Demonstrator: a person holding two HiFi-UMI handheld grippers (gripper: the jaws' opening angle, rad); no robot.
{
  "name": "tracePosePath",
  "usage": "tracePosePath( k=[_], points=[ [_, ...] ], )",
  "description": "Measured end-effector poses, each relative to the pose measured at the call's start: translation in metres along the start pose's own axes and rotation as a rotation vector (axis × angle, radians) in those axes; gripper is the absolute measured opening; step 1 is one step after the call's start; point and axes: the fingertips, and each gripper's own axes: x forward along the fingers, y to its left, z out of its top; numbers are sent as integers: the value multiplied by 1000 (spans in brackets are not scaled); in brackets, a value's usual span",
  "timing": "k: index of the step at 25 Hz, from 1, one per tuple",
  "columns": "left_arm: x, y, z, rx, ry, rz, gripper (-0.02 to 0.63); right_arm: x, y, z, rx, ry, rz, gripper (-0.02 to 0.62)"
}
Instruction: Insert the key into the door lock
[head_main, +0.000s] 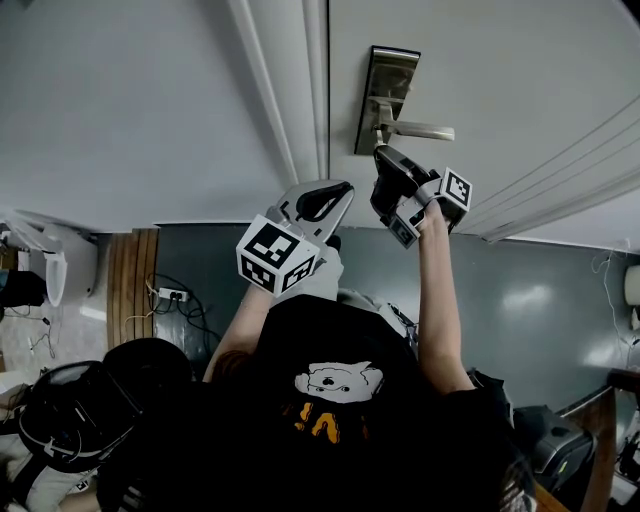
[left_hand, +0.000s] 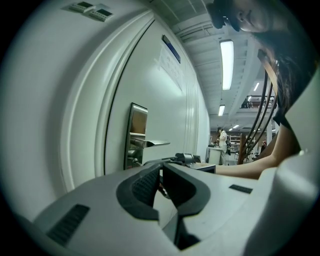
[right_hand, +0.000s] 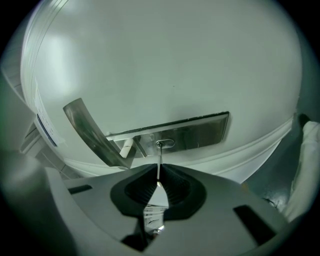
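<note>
A metal lock plate (head_main: 378, 92) with a lever handle (head_main: 418, 130) sits on the white door (head_main: 480, 70). My right gripper (head_main: 384, 160) is just below the handle, shut on a thin silver key (right_hand: 159, 162). In the right gripper view the key's tip touches the keyhole (right_hand: 165, 144) in the lock plate (right_hand: 200, 132); how deep it sits cannot be told. My left gripper (head_main: 322, 203) hangs lower and to the left, away from the lock, its jaws shut with nothing between them. The left gripper view shows the lock plate (left_hand: 135, 135) and handle (left_hand: 156, 144) from the side.
The white door frame (head_main: 300, 90) runs left of the lock. The person's arm (head_main: 440, 300) reaches up to the right gripper. A dark floor (head_main: 540, 300) lies below, with a power strip and cables (head_main: 172, 296) at the left.
</note>
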Motion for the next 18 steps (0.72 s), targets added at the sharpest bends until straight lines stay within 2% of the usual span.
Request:
tracePosePath(
  k=[9,18],
  points=[
    [-4,-1,10,-4,-6,8,23,6,7,6,32,-73,80,31],
    [-4,3,9,-9,-3,9,23,7,7,8,-33,-111,73,34]
  ],
)
